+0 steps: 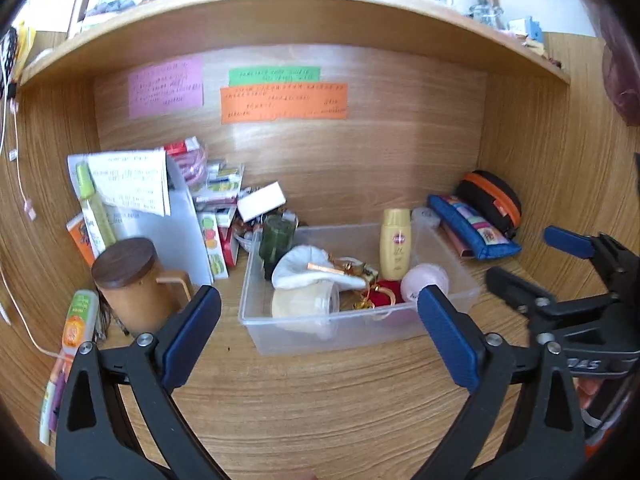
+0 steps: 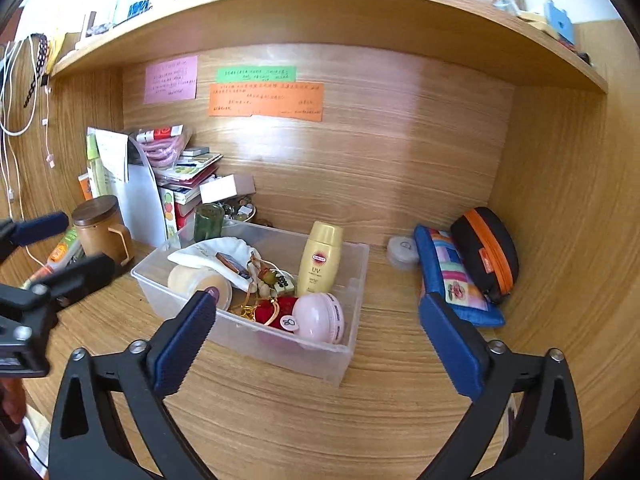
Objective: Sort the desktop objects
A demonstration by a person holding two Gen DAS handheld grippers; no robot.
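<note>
Clutter is the main hazard here. The bin (image 2: 356, 288) sits mid-desk, already holding a yellow bottle (image 2: 320, 260) standing upright, a pink compact (image 2: 320, 316), a jar (image 2: 200, 280) on its side, a white pouch (image 2: 216, 254) and gold trinkets (image 2: 260, 308). Both grippers hover in front of it, left (image 1: 320, 320) and right (image 2: 316, 332), each with jaws spread wide and nothing between them.

Still outside the bin are the blue pouch (image 2: 452, 276) and black case (image 2: 488, 252) leaning together at the right wall, and a small round tin (image 2: 403, 252) just beside them. Reaching for the pouch could drag the case along, since the two touch. A low approach over the bin risks tipping the bottle. At left, the lidded cup (image 1: 132, 280) stands near a leaning stack of boxes and papers (image 1: 132, 188); a nudge there could probably topple the lot.
</note>
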